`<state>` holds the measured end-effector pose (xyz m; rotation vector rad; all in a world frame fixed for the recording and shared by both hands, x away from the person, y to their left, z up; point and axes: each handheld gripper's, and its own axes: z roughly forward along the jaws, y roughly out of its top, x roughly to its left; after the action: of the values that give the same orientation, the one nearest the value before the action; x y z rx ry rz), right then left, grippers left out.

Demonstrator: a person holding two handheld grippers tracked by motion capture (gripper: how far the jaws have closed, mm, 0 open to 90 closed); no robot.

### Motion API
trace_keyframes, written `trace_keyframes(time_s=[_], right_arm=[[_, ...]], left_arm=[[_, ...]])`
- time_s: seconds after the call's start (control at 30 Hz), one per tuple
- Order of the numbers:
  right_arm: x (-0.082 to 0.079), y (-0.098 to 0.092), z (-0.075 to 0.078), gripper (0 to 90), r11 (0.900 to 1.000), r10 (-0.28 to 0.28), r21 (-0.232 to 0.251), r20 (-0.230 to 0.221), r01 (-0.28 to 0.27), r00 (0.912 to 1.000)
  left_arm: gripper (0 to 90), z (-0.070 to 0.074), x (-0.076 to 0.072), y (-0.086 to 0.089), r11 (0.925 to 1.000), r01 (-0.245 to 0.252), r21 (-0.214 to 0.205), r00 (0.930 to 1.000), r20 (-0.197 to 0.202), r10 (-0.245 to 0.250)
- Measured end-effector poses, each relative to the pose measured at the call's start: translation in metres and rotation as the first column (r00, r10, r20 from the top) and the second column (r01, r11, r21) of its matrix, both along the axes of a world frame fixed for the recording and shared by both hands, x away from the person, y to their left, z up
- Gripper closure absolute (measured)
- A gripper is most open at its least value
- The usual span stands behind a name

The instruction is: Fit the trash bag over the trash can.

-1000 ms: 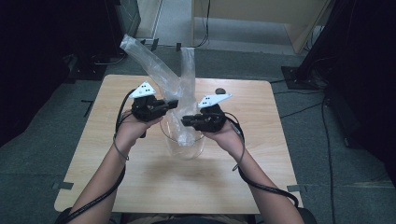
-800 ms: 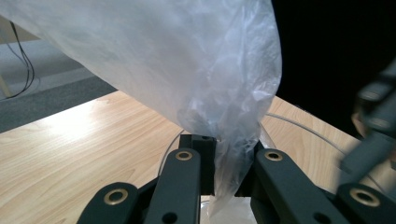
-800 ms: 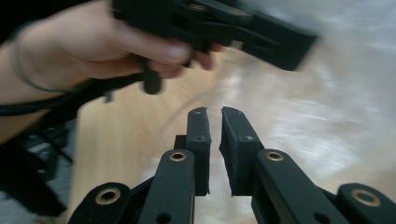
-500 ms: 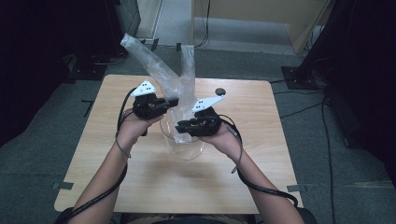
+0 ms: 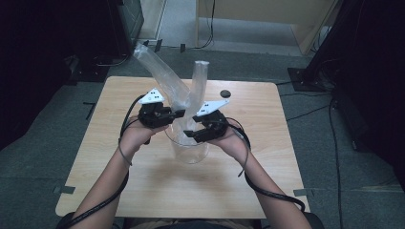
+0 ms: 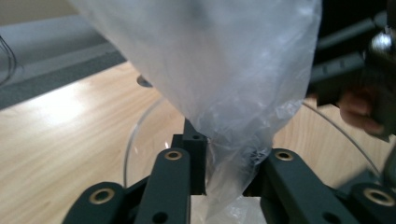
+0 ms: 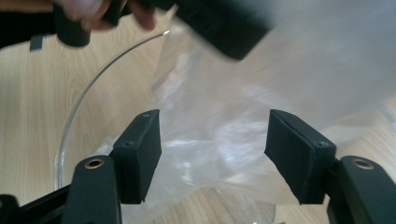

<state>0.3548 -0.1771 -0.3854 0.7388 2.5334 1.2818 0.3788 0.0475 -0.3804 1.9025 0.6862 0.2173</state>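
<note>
A crumpled clear plastic bag rises in two lobes out of a clear glass bowl at the middle of the wooden table. My left gripper is over the bowl's left rim, shut on a bunched fold of the bag just above the bowl's rim. My right gripper hangs over the bowl's right side. In the right gripper view its jaws stand wide apart, with bag film behind and between them, touching neither. The bowl's rim curves at left.
A small black round disc lies on the table behind the bowl. Dark equipment and stands flank the table on the floor, and a wooden cabinet is at the back. Cables trail from both grippers over the table's near edge.
My right gripper has shifted left and a little nearer, down onto the bowl. The left gripper has kept its hold on the bag and hardly moved.
</note>
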Motion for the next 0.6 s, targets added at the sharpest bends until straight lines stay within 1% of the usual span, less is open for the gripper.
trace_keyframes(time_s=[0.07, 0.13, 0.17, 0.2, 0.27, 0.33, 0.43, 0.6], right_arm=[[0.002, -0.006, 0.003, 35.5, 0.9996, -0.011, 0.025, 0.007, 0.01, 0.9999], [0.002, -0.011, 0.006, 35.3, 0.9984, -0.014, 0.055, 0.0, 0.014, 0.9999], [0.003, -0.013, 0.007, 35.3, 0.9978, -0.013, 0.066, -0.001, 0.013, 0.9999], [0.003, -0.016, 0.008, 35.2, 0.9974, -0.012, 0.07, 0.004, 0.012, 0.9999], [0.003, -0.021, 0.011, 35.3, 0.997, -0.02, 0.075, 0.014, 0.019, 0.9997], [0.004, -0.028, 0.012, 35.8, 0.9953, -0.04, 0.089, 0.018, 0.039, 0.999], [0.006, -0.035, 0.013, 36.4, 0.9919, -0.06, 0.112, 0.008, 0.059, 0.9982], [0.007, -0.039, 0.013, 36.7, 0.9923, -0.062, 0.108, 0.009, 0.061, 0.998]], left_arm=[[68.9, -0.002, -0.001, 0.0, 1.0, 0.004, 0.002, 0.9999, -0.012, -0.004], [63.2, -0.002, -0.002, 0.001, 0.9999, 0.009, -0.004, 0.9998, -0.018, -0.009], [58.9, -0.001, -0.002, 0.001, 0.9999, 0.01, 0.0, 0.9999, -0.013, -0.01], [57.2, 0.0, -0.003, 0.001, 0.9999, 0.013, -0.008, 0.9998, -0.014, -0.013], [51.2, 0.003, -0.005, 0.002, 0.9998, 0.015, -0.011, 0.9999, 0.0, -0.015], [50.7, 0.005, -0.006, 0.004, 0.9998, 0.019, -0.005, 0.9998, 0.006, -0.019], [50.5, 0.007, -0.008, 0.007, 0.9997, 0.019, -0.013, 0.9998, 0.01, -0.019], [49.1, 0.01, -0.009, 0.01, 0.9996, 0.018, -0.021, 0.9997, 0.016, -0.018]])
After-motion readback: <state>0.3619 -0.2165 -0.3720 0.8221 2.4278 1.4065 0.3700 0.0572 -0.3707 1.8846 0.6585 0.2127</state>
